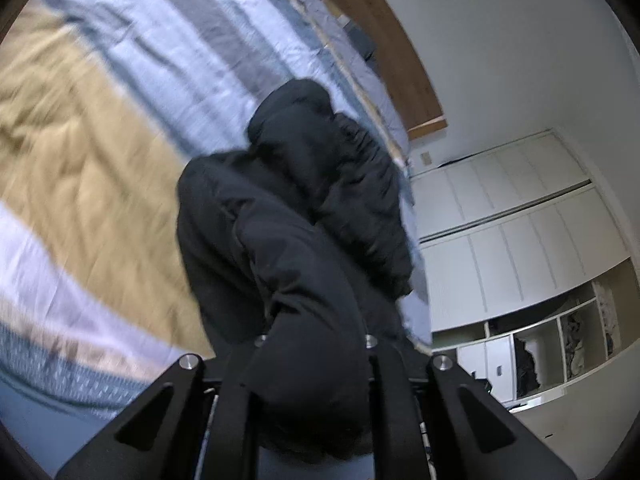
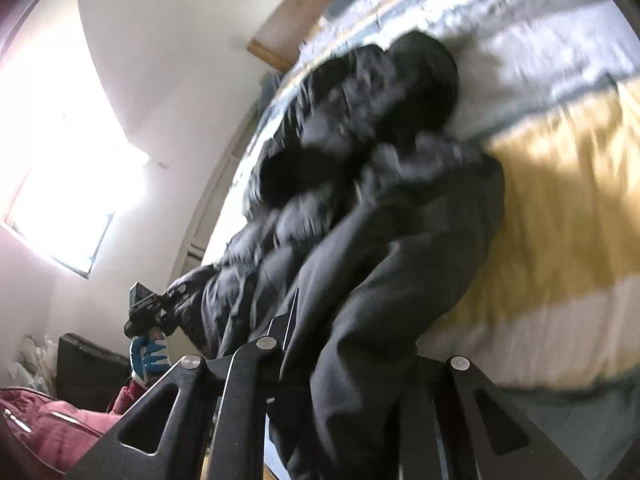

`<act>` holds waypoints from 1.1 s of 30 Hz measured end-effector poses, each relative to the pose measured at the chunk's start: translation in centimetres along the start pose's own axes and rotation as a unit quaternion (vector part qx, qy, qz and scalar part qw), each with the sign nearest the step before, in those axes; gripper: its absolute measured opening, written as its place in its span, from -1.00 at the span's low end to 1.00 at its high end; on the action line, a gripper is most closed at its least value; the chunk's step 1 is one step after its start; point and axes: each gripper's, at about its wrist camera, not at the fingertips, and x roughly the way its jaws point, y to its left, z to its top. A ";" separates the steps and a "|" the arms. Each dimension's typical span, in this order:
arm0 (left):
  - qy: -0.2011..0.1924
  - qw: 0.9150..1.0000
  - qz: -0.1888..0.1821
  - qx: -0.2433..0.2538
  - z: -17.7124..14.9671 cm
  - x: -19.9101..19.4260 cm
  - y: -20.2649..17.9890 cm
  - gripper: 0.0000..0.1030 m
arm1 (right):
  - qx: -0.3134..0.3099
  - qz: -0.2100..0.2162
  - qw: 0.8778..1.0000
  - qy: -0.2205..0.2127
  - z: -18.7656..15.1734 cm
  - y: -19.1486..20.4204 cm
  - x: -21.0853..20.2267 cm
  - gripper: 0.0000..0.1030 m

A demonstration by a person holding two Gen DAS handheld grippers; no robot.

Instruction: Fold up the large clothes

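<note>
A: Big picture first: the bed (image 1: 100, 184) fills the scene, its quilt banded in mustard, white and grey-blue, rumpled all over.

B: And the wooden headboard (image 1: 384, 40) runs along the far end, with a white wardrobe (image 1: 520, 216) off to the right of the bed, open cubbies at its bottom.

A: On the quilt lies the black puffer jacket (image 1: 320, 184), hood toward the far end, the padded body bunched along the bed's edge, blurred.

B: Its near hem is off the quilt at both corners. The left gripper (image 1: 314, 360) has its jaws clenched on a thick wad of that black fabric, which bulges right between the two arms.

A: Same story on the other side: the right gripper (image 2: 340, 364) has its jaws clamped on the jacket cloth, a long fold draping down through them.

B: From the right-hand camera you catch the left gripper (image 2: 150, 312) at the bed's left edge, held by a hand in a blue-and-white glove (image 2: 150, 360).

A: A bright window (image 2: 68, 168) glares on the left wall.
</note>
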 end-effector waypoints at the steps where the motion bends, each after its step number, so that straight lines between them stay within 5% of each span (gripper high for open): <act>1: -0.006 1.000 -0.007 0.000 0.7 -0.1 -0.5 -0.82 | -0.002 0.001 1.000 -0.009 0.7 0.2 -0.2 -0.70; 10: -0.079 0.987 -0.137 -0.016 10.7 1.1 -6.6 -0.82 | -0.001 0.044 0.991 -0.127 10.8 1.7 -2.6 -0.70; 15: -0.101 0.983 -0.150 -0.035 16.8 4.6 -8.8 -0.81 | 0.019 0.063 0.982 -0.180 17.9 1.1 -2.2 -0.71; 22: -0.108 0.988 -0.095 -0.064 25.9 14.0 -9.0 -0.81 | 0.044 0.025 0.982 -0.180 28.3 -0.6 3.8 -0.69; 30: -0.078 0.991 0.040 -0.097 33.1 28.0 -2.4 -0.79 | 0.145 -0.074 0.975 -0.152 36.9 -7.0 14.2 -0.61; 33: -0.063 0.991 0.060 -0.105 34.2 31.8 0.3 -0.74 | 0.169 -0.109 0.971 -0.132 38.6 -10.3 17.9 -0.62</act>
